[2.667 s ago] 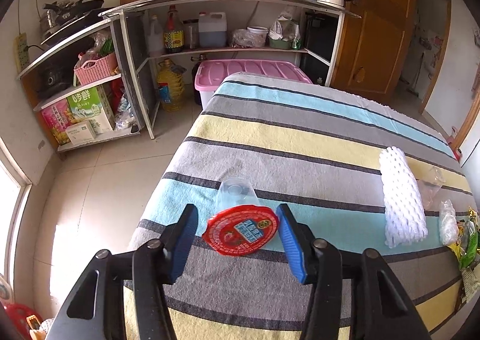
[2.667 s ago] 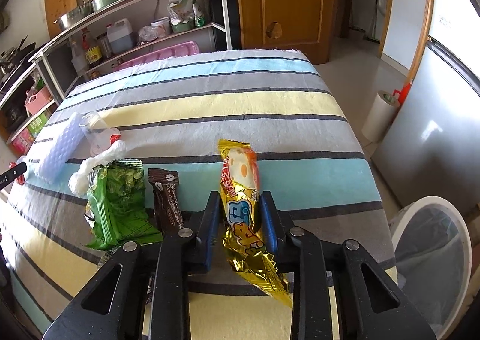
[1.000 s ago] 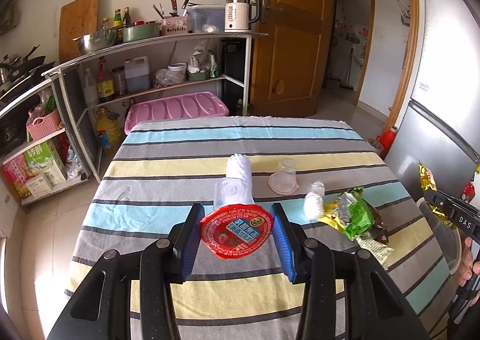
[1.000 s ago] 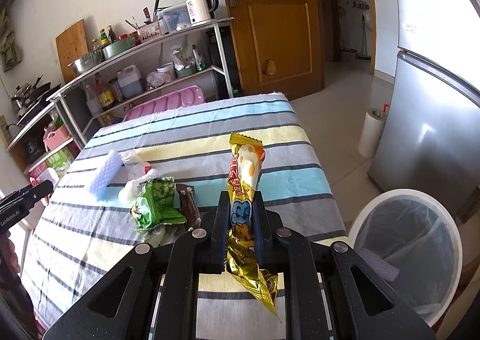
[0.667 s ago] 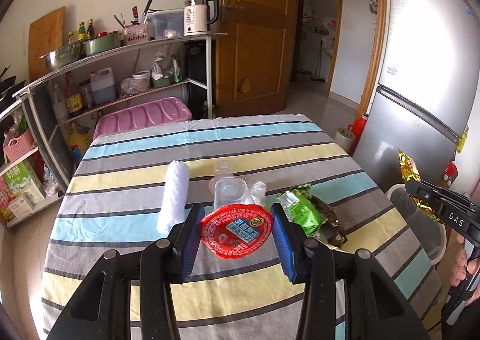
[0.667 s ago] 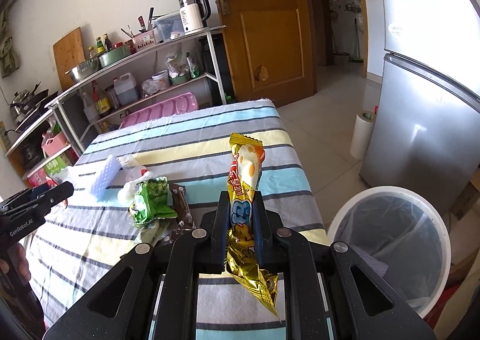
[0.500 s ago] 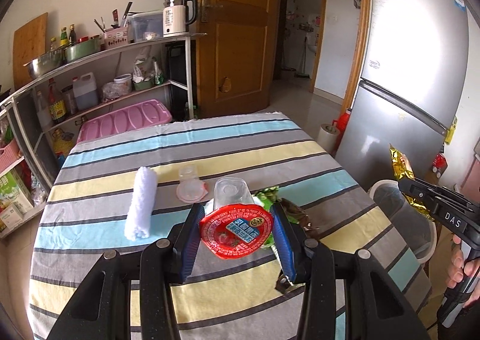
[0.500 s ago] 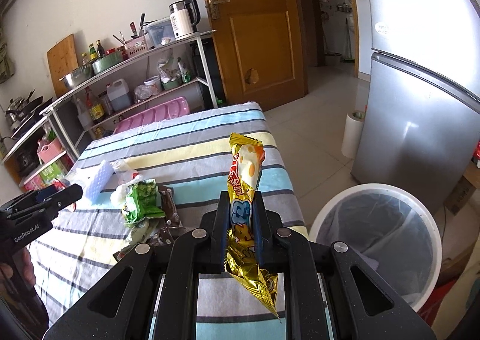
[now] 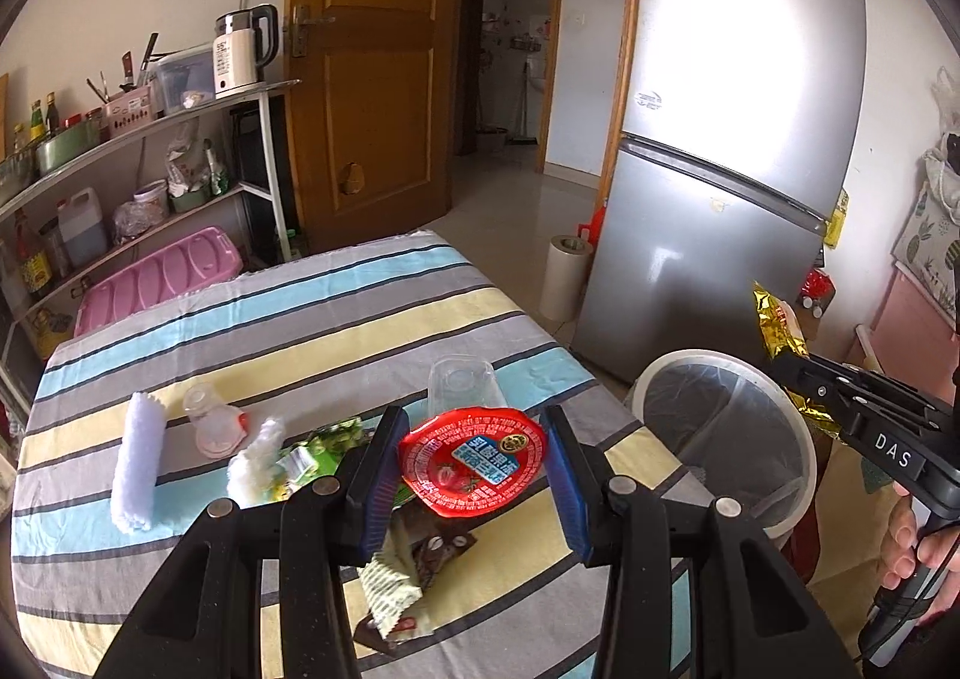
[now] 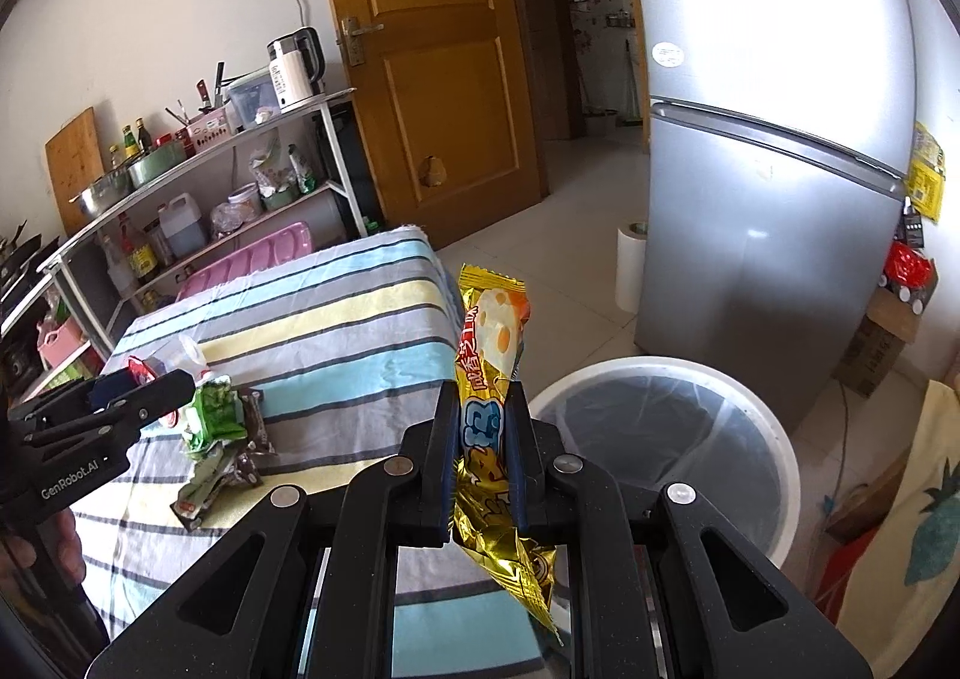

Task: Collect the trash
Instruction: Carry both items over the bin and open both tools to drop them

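The left gripper (image 9: pixel 474 460) is clamped on a clear plastic cup with a red foil lid (image 9: pixel 473 458), carried above the striped tablecloth (image 9: pixel 336 331). The right gripper (image 10: pixel 485 439) is closed tight on a gold snack wrapper (image 10: pixel 489 373), which stands upright between its fingers, beside the white trash bin (image 10: pixel 774 451). The bin, lined with a clear bag, stands on the floor off the table's corner, in front of the silver refrigerator (image 10: pixel 774 187). Farther from the bin, on the tablecloth, lie a green snack bag (image 10: pixel 216 415), a brown wrapper (image 9: pixel 441 550), a white foam net sleeve (image 9: pixel 135 469) and a small clear cup (image 9: pixel 207 427).
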Action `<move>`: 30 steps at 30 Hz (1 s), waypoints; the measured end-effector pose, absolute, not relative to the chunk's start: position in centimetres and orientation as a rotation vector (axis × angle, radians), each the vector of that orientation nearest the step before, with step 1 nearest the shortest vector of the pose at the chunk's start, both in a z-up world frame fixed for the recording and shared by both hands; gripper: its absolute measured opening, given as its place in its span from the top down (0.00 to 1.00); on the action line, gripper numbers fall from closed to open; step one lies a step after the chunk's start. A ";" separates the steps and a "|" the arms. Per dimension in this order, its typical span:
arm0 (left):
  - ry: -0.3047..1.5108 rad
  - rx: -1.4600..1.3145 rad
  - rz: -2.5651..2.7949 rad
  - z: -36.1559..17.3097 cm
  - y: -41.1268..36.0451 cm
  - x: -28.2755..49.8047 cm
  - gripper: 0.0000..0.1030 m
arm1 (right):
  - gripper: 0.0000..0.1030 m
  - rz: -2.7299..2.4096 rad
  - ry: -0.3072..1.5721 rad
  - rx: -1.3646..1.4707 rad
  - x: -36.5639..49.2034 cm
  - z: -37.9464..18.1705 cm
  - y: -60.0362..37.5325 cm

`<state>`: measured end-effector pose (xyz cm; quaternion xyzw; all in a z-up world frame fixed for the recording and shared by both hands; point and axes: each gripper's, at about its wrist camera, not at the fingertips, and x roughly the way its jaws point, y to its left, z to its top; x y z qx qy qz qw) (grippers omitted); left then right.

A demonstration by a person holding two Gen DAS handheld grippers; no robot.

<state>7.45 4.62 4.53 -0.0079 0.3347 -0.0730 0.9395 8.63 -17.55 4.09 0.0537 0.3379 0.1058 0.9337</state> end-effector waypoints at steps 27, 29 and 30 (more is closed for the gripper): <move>0.798 0.086 -0.399 0.3 -10.5 13.7 0.56 | 0.86 0.022 0.815 0.176 9.5 -0.2 -27.1; 0.822 0.089 -0.404 -0.7 -11.1 14.2 0.56 | 0.86 0.011 0.841 0.178 9.8 -1.2 -27.6; 0.834 0.089 -0.399 -1.1 -11.4 14.4 0.56 | 0.86 0.006 0.850 0.175 9.9 -1.7 -27.7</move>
